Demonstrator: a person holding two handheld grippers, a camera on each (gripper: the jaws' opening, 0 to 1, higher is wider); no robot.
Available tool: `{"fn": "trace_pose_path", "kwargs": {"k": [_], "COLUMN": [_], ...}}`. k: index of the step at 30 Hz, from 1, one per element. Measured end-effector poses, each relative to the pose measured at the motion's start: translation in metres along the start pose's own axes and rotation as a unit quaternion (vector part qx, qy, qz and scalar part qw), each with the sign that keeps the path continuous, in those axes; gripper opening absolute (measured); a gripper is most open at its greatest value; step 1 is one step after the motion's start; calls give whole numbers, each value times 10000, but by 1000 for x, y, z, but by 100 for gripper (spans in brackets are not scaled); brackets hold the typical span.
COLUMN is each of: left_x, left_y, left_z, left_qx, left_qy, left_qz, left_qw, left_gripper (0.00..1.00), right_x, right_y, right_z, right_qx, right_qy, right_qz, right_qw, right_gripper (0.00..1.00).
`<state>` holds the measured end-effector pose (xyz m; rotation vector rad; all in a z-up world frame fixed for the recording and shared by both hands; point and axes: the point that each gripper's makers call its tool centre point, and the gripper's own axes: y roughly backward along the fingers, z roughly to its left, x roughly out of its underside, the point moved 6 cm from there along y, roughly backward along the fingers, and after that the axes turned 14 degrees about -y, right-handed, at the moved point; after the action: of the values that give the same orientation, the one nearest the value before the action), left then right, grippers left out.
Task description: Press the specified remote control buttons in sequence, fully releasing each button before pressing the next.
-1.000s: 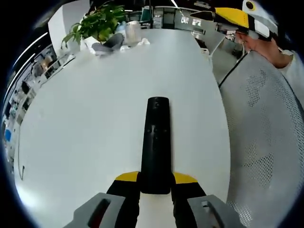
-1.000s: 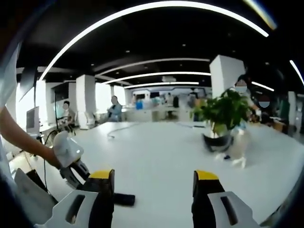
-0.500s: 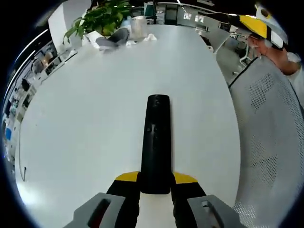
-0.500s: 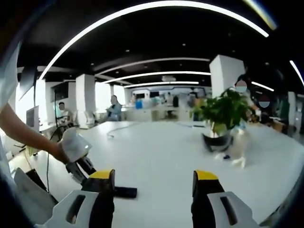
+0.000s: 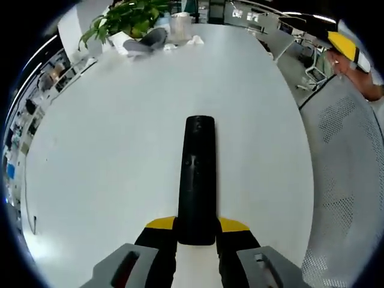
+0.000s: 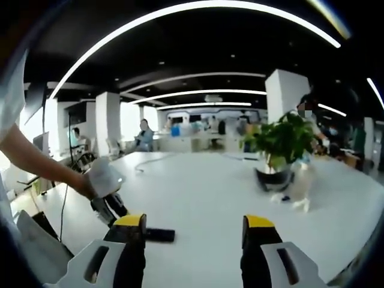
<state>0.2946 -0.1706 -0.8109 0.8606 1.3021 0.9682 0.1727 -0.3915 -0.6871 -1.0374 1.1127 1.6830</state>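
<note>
A long black remote control (image 5: 197, 180) points forward over the white table (image 5: 108, 132). My left gripper (image 5: 197, 225) is shut on its near end, with a yellow-tipped jaw on either side. In the right gripper view the same remote (image 6: 159, 234) pokes out from behind the left jaw, carried by the left gripper (image 6: 107, 187) in a person's hand. My right gripper (image 6: 194, 227) is open with nothing between its jaws, and it hovers above the table (image 6: 210, 192). Its yellow tip (image 5: 345, 43) shows at the top right of the left gripper view.
A potted plant (image 5: 123, 18) with a dark object and a clear cup stands at the table's far end, also visible as the plant (image 6: 282, 144) on the right. A white mesh chair (image 5: 348, 180) sits beside the table's right edge. People sit far off in the office.
The left gripper with the remote has moved up and to the right in the right gripper view. The left gripper view has shifted forward over the table. Both grips are unchanged.
</note>
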Motion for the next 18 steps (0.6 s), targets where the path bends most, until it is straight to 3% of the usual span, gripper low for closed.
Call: {"fn": "trace_pose_path", "kwargs": {"k": [10,18], "left_x": [0,1], "left_y": [-2,-4], "left_z": [23,31], "left_qx": [7,36], "left_qy": [99,62], "left_qz": [105,160], "left_qw": [9999,9998], "left_gripper": [24,24], "right_x": [0,0], "right_y": [0,0], "right_z": [-1,-1], "right_qx": [16,21], "right_qy": [10,23], "right_qz": [-4,11], "right_qw": [10000,10000], "right_gripper": [62,61]}}
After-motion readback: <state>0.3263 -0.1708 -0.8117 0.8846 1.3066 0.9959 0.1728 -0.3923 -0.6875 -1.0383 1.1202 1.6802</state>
